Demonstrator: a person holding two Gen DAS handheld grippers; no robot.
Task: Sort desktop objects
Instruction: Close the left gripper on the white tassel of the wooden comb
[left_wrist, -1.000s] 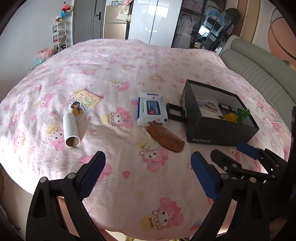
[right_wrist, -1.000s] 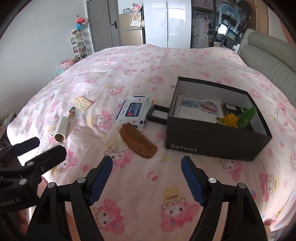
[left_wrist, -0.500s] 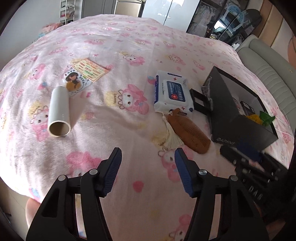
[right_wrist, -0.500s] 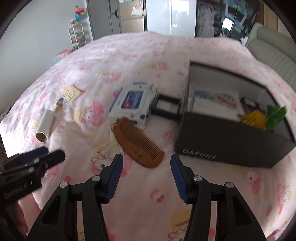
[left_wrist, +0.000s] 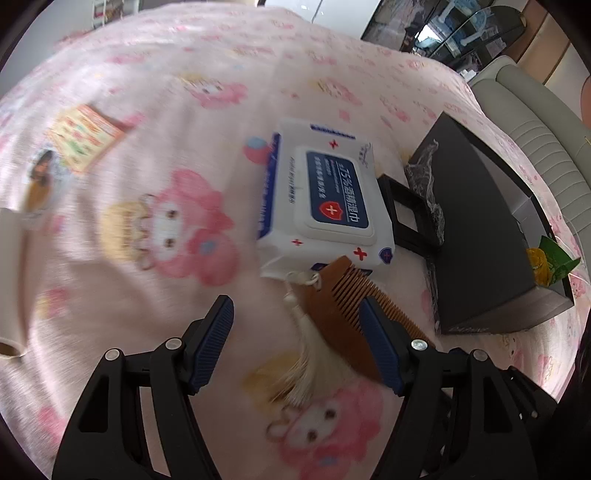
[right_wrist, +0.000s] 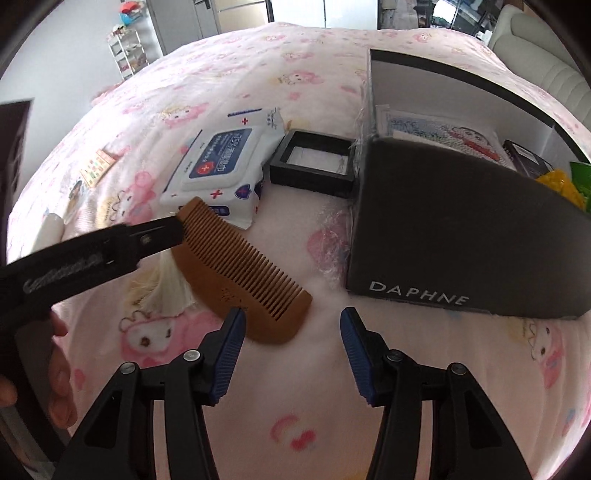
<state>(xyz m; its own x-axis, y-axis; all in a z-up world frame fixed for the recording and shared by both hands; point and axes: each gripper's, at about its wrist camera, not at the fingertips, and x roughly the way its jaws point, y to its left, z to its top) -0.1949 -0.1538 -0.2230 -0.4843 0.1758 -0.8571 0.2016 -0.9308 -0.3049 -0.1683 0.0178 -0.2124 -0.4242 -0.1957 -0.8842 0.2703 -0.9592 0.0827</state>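
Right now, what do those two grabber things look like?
Both look alike. The left gripper has two black plastic arms with silver screws, ending in ribbed dark blue pads. The right gripper has the same black arms, silver screws and blue pads. From the right camera, the left gripper's black side carries grey lettering, too blurred to read. No cables or sleeves show.

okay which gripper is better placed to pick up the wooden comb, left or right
Left. The left gripper is open with one finger already over the comb near its tassel end. The right gripper is open too, but only its left finger reaches the comb's far end, nearer the black box.
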